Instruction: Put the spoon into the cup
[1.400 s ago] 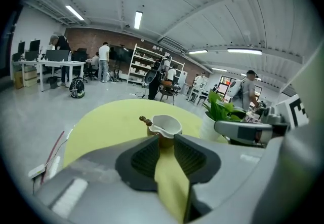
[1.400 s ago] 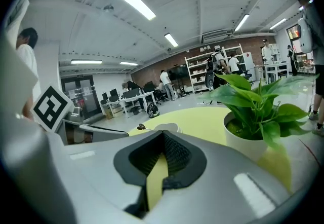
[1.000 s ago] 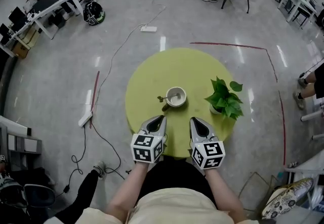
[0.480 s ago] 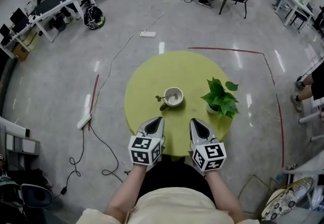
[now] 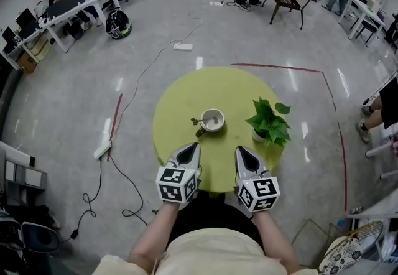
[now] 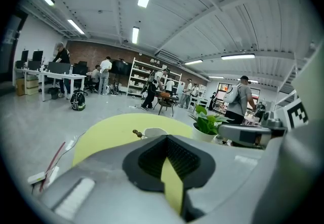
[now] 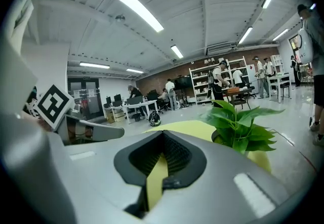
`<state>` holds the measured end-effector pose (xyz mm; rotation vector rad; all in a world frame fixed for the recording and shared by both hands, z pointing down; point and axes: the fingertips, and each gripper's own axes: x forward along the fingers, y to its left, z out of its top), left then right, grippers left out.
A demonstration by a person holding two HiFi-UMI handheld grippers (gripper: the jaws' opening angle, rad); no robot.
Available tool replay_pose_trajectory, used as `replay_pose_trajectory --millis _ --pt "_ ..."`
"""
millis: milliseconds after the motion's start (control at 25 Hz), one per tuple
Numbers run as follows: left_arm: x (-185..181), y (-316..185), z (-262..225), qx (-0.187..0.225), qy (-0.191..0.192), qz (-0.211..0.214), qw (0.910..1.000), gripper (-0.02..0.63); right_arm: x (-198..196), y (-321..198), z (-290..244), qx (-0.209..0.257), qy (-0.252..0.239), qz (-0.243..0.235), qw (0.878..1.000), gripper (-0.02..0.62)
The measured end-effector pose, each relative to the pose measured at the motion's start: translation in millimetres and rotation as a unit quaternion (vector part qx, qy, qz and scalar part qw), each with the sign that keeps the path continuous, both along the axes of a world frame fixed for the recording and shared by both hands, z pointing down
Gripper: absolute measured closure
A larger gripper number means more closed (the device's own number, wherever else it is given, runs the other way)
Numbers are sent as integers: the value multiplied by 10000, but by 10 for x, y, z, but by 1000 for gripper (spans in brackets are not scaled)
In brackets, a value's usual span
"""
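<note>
A white cup (image 5: 212, 121) stands near the middle of the round yellow-green table (image 5: 180, 102). The spoon (image 5: 197, 122) lies in it, its handle sticking out over the rim to the left. My left gripper (image 5: 189, 147) and right gripper (image 5: 244, 151) hover side by side over the near table edge, both shut and empty, short of the cup. In the left gripper view the cup (image 6: 154, 131) and the spoon handle (image 6: 135, 132) show just past my left gripper (image 6: 167, 138). The right gripper view shows my right gripper (image 7: 162, 135) aimed past the plant; the cup is hidden there.
A potted green plant (image 5: 268, 121) stands on the table right of the cup, close ahead of the right gripper (image 7: 238, 126). Cables and a power strip (image 5: 182, 46) lie on the floor. Desks, chairs and people fill the far room.
Both grippers have lifted slightly and stay side by side at the near table edge. The cup, spoon and plant have not moved.
</note>
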<state>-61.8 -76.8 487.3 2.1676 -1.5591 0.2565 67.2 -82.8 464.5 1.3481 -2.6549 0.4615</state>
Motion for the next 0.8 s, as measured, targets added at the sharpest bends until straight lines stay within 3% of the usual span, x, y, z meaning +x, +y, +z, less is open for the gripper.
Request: replay_pose_trajectory --millis 800 --pt "-30 -1 -156 210 34 -130 9997 604 125 -55 -171 328 -12 36 9995 598"
